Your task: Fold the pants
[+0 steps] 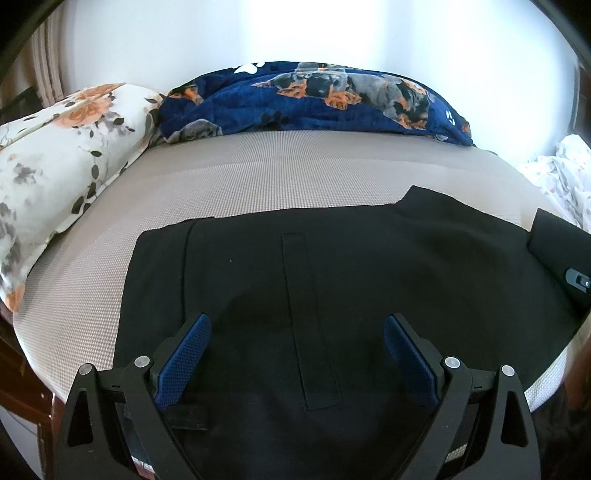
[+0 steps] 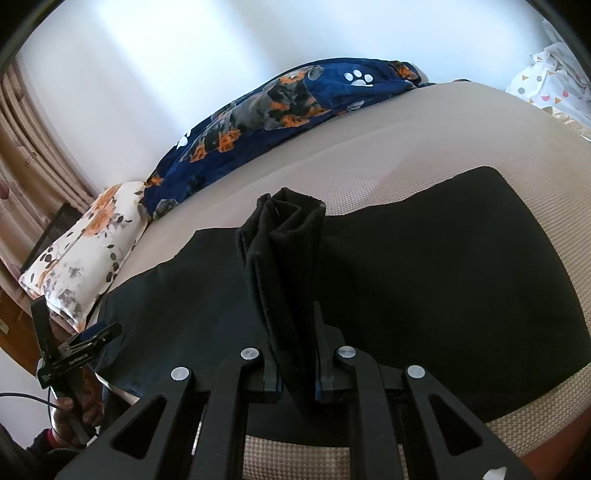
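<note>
Right gripper (image 2: 297, 369): clamped tight on a bunched fold of the black pants (image 2: 424, 280), the pinched cloth standing up in a thick wad between the jaws, lifted above the rest of the garment.
Left gripper (image 1: 297, 354): jaws spread wide, blue pads (image 1: 184, 363) apart with nothing between them, hovering just over the pants near the near edge of the mattress.
Pants: spread flat across the near part of the mattress (image 1: 258, 177), a long stitched strip running toward the left gripper.
Mattress: beige, woven texture, bare beyond the pants.
Floral pillow (image 1: 62, 162): at the mattress's left edge, well apart from the pants.
Blue dog-print blanket (image 1: 332, 99): heaped along the far side of the mattress, against the white wall (image 1: 295, 29).
Dotted white cloth (image 2: 554, 77): at the mattress's far right corner.
Curtain (image 2: 33, 177): beyond the pillow, left of the mattress.
</note>
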The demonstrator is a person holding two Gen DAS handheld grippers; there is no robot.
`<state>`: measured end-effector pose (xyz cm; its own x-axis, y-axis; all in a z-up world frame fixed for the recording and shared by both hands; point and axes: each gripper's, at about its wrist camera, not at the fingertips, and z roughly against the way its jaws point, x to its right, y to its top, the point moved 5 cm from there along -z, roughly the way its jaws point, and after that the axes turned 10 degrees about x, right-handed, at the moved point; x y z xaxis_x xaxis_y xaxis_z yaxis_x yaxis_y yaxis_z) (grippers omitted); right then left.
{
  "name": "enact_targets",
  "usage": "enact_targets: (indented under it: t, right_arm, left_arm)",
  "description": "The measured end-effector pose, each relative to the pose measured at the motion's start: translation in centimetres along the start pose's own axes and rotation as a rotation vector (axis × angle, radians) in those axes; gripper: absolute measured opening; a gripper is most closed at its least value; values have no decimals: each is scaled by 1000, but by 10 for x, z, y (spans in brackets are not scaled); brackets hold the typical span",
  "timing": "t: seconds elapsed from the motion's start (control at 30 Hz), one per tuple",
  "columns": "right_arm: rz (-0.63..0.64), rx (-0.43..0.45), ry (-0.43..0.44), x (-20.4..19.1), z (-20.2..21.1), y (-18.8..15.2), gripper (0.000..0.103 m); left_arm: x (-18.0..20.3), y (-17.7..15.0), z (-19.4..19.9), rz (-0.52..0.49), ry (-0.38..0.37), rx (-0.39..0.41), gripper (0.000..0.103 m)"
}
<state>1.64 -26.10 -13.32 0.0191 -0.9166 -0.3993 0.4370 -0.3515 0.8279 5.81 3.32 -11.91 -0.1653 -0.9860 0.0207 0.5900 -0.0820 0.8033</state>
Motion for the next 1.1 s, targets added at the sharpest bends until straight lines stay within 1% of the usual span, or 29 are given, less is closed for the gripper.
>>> enact_targets:
  t: [0.57, 1.1]
  right_arm:
    - [28, -3, 1, -13, -3, -5, 14]
    - [70, -13, -27, -19, -5, -9, 17]
  left_arm:
    - [0, -1, -1, 1, -3, -9, 95]
    - [0, -3, -1, 0, -2, -10, 95]
